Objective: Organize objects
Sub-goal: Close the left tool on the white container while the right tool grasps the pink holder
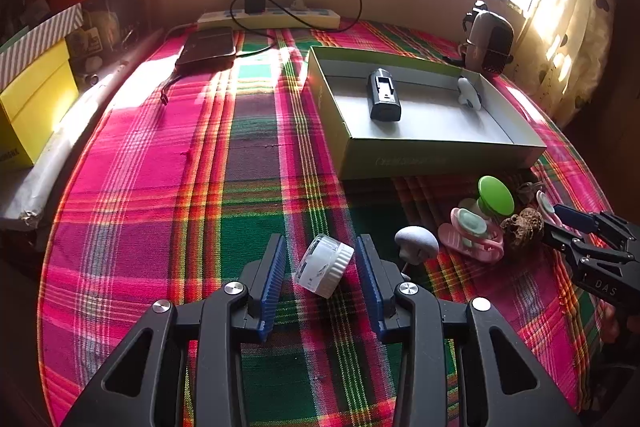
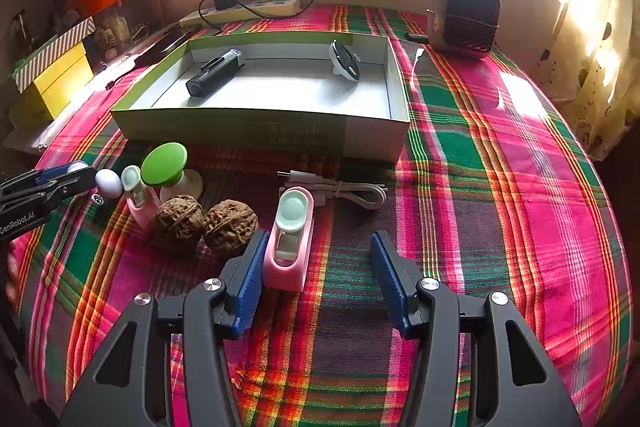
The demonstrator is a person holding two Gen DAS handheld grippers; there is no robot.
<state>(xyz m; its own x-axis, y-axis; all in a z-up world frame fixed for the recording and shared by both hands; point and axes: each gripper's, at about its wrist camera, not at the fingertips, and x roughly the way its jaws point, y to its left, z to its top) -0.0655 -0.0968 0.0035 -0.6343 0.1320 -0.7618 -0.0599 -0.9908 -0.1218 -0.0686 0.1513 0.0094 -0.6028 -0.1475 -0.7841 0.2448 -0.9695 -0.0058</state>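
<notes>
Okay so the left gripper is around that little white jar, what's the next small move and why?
Probably close the left gripper on the white jar. The jar lies tipped on the cloth between the open jaws, with a gap on each side, so nothing is gripped yet. The open box already holds a black device, which suggests the jar goes there once lifted.

Left tongs (image 1: 321, 281) and right tongs (image 2: 316, 277) — both spread wide, low.

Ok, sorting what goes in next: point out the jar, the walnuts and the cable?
jar (image 1: 326, 264): left wrist view, on its clear side wall.
walnuts (image 2: 178, 220): right wrist view, on the left nut's shell.
cable (image 2: 352, 191): right wrist view, on the bundled loop.
</notes>
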